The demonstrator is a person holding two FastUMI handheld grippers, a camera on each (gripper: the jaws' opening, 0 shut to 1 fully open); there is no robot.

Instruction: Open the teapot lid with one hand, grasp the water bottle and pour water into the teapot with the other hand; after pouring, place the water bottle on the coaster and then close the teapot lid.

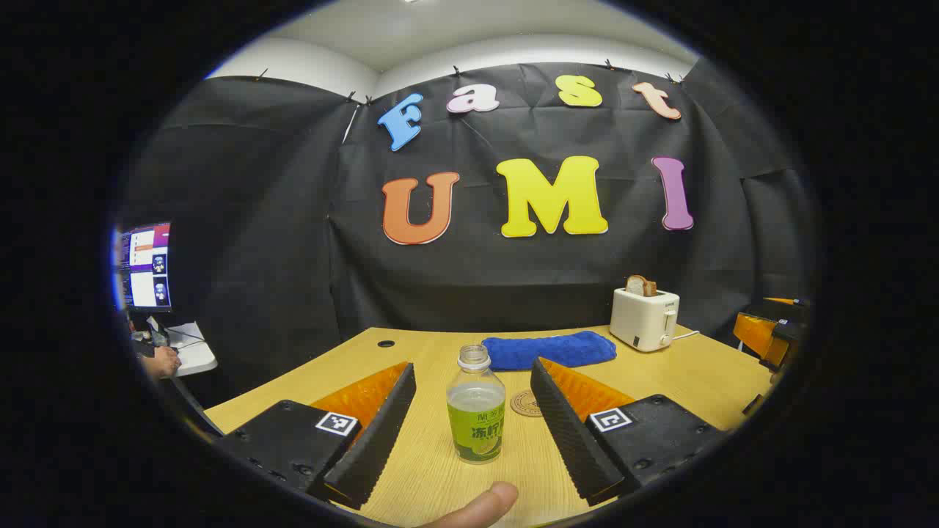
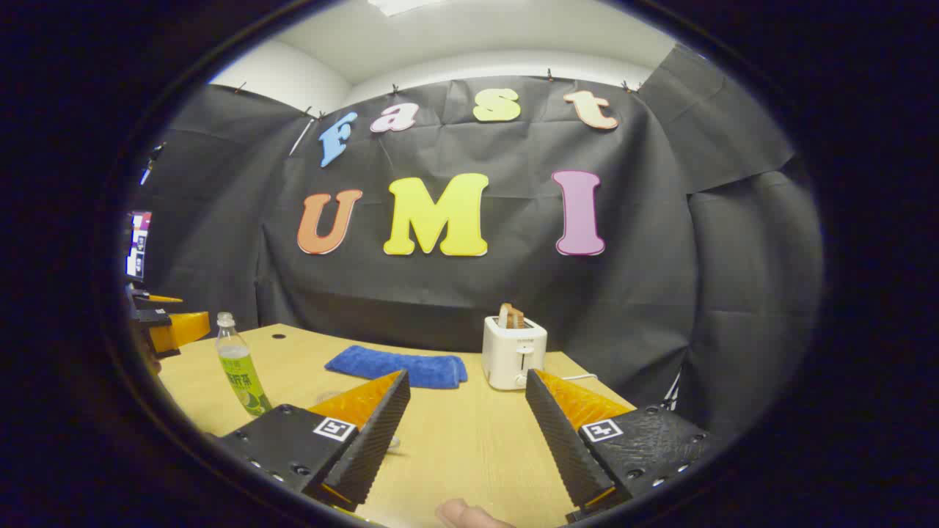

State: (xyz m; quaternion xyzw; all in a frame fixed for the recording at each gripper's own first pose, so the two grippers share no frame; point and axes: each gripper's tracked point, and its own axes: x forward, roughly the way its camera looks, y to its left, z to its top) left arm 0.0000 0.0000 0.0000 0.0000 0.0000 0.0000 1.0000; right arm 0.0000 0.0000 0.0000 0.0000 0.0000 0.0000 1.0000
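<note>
Left gripper view has the uncapped, part-full water bottle [image 1: 475, 407] upright just before the coaster [image 1: 526, 403], between spread left tongs [image 1: 473, 429]: light, slick, squashy, so grip its labelled belly; right tongs [image 2: 467, 433] gape empty

The wooden table [image 1: 682, 381] carries an uncapped water bottle [image 1: 475, 408], a round coaster [image 1: 526, 403], a blue towel [image 1: 549, 349] and a white toaster [image 1: 644, 318].

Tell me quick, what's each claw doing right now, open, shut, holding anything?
Left claw: open, empty, the water bottle standing between its fingers, untouched.
Right claw: open, empty, over bare table.
</note>
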